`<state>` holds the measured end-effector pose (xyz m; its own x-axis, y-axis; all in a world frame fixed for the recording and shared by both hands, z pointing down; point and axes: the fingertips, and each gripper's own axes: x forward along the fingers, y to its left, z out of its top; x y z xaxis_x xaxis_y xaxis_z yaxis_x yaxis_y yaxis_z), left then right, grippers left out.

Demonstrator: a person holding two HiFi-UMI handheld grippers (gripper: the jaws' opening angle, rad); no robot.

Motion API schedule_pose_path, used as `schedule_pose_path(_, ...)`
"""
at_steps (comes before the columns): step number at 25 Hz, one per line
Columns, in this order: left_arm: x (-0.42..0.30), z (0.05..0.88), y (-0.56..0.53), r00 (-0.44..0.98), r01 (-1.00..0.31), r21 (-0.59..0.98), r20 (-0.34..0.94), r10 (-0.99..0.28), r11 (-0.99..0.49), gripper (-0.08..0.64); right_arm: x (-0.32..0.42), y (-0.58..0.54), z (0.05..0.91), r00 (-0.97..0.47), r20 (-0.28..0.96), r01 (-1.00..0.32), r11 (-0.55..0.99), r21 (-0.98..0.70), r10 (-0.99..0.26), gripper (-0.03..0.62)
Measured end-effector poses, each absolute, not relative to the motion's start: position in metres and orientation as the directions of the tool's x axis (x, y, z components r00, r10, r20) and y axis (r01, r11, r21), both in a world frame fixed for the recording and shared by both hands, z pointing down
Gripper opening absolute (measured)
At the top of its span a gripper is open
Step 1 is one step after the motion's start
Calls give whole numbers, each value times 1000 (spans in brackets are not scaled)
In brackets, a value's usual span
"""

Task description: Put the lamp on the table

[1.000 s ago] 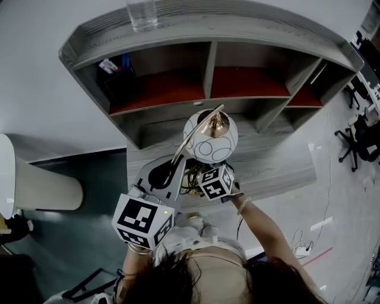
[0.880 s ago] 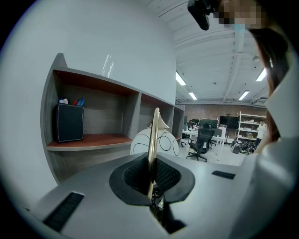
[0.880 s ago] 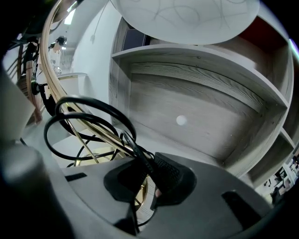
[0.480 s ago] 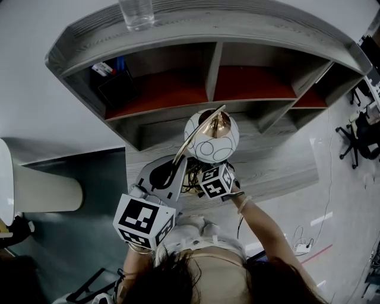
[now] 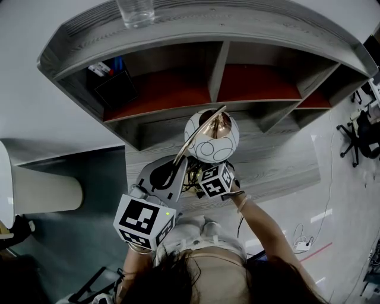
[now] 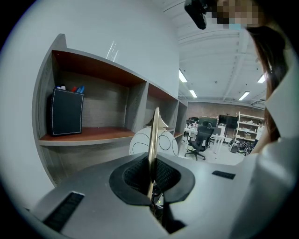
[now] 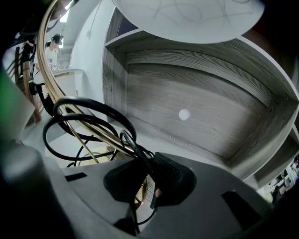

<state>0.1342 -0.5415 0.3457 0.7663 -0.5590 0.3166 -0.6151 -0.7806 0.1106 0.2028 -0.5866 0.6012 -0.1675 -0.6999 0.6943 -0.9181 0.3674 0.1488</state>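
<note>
The lamp has a white globe shade (image 5: 212, 138) with thin drawn lines, a curved gold stem (image 5: 191, 142) and a looped black cord (image 7: 86, 122). I hold it over the near edge of the grey wooden table (image 5: 270, 161). My left gripper (image 5: 168, 178) is shut on the gold stem (image 6: 153, 148), with the globe (image 6: 163, 142) just beyond its jaws. My right gripper (image 5: 200, 171) is shut on the lamp low down, where stem and cord meet (image 7: 140, 156). A gold base shows between its jaws. The shade (image 7: 187, 16) hangs above that gripper.
A grey shelf unit (image 5: 214, 65) with red-floored compartments stands on the table's far side. A glass (image 5: 135, 12) sits on top of it and a black box (image 5: 116, 84) with pens in its left compartment. A white rounded object (image 5: 35, 190) is at left, office chairs (image 5: 359, 133) at right.
Both grippers have sunk slightly with the lamp toward the table, and the shelf unit looms a little larger in the head view. Neither grip has changed.
</note>
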Motion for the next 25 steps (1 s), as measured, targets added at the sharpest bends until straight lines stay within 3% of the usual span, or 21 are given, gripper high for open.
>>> schedule_pose_path(25, 136, 365, -549, 753, -628, 132, 354, -555, -767, 9, 200, -594, 621, -191, 719, -903, 406, 138, -668, 51)
